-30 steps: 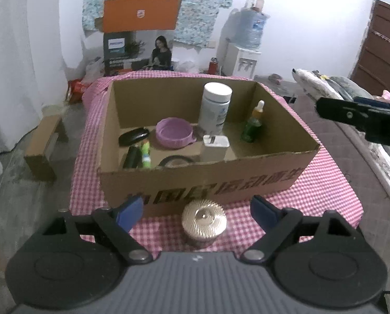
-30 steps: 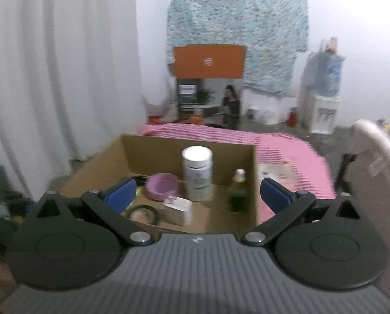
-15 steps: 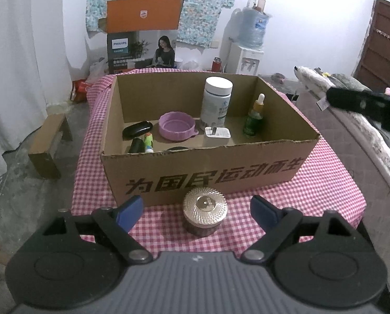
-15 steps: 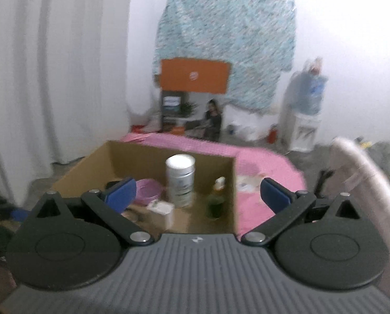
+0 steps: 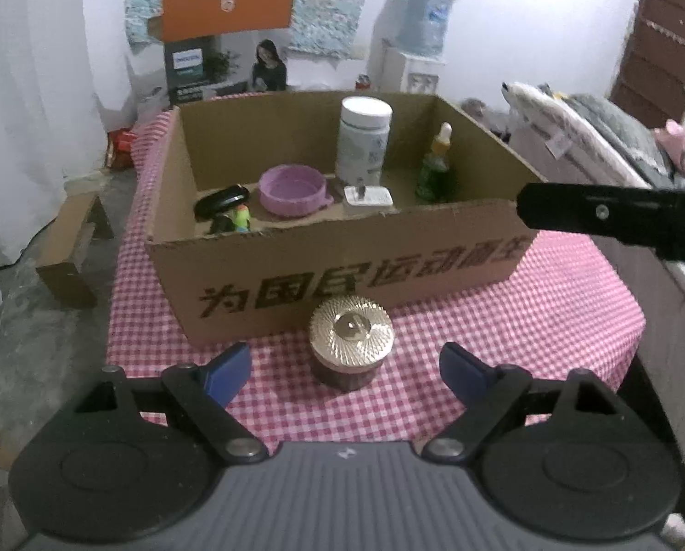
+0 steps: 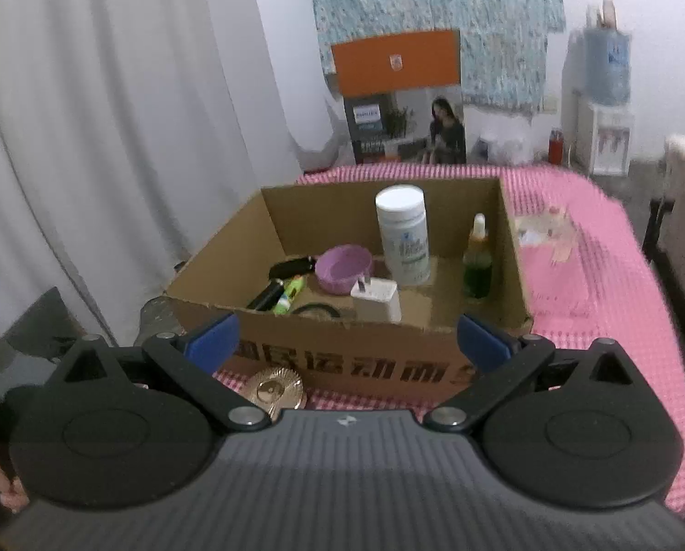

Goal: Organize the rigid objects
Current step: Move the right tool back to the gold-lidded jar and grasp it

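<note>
left gripper (image 5: 345,362): fingers wide, empty | gold-lidded jar (image 5: 350,344): on checked cloth at 12 o'clock between them, just before cardboard box (image 5: 342,271) | right gripper (image 6: 347,337): fingers wide, empty

One cardboard box (image 5: 342,275) stands on the worktop (image 5: 549,321). Inside the box: one white bottle (image 5: 364,140), one green dropper bottle (image 5: 434,170), one purple bowl (image 5: 292,190), one white charger plug (image 5: 368,195), one black oval case (image 5: 221,199), one green marker (image 6: 289,295), one black cylinder (image 6: 265,296) and one black ring (image 6: 315,310). In front of the box stands one gold-lidded jar (image 5: 350,342).
</note>
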Demonstrator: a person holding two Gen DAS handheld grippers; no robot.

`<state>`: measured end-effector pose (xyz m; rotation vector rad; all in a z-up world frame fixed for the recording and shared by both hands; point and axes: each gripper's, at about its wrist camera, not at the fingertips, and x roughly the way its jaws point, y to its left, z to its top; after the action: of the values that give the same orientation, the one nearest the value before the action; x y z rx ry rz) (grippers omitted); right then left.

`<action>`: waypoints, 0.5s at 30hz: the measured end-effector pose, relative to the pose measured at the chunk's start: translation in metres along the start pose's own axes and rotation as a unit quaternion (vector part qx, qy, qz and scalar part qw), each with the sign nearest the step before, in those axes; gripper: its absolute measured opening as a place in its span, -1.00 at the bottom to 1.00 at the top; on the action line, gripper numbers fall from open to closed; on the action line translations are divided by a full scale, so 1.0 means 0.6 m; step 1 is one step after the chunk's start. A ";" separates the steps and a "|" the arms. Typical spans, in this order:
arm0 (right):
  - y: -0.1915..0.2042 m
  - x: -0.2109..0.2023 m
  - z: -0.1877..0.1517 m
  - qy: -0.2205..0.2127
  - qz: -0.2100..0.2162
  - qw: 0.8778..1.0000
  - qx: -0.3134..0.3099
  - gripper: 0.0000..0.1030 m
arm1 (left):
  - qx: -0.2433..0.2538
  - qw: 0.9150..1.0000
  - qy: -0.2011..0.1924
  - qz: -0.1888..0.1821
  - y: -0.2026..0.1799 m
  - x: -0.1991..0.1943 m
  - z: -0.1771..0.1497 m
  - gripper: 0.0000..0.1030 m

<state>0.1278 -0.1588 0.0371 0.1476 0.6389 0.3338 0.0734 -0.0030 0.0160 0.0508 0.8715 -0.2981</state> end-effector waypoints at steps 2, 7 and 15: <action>-0.015 0.008 -0.007 0.010 0.014 1.000 0.022 0.97 | 0.008 1.000 0.008 -0.002 -0.003 0.011 -0.003 0.75; -0.044 0.053 -0.031 0.051 0.039 0.995 0.074 0.97 | 0.026 0.999 0.031 -0.001 -0.005 0.048 -0.009 0.75; -0.052 0.151 -0.055 0.128 0.096 0.976 0.150 0.89 | 0.048 0.998 0.044 -0.002 -0.007 0.100 -0.004 0.52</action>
<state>0.1837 -0.1551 -0.0472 0.4632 0.9318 0.4459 0.1065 -0.0210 -0.0306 0.1523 0.9449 -0.3440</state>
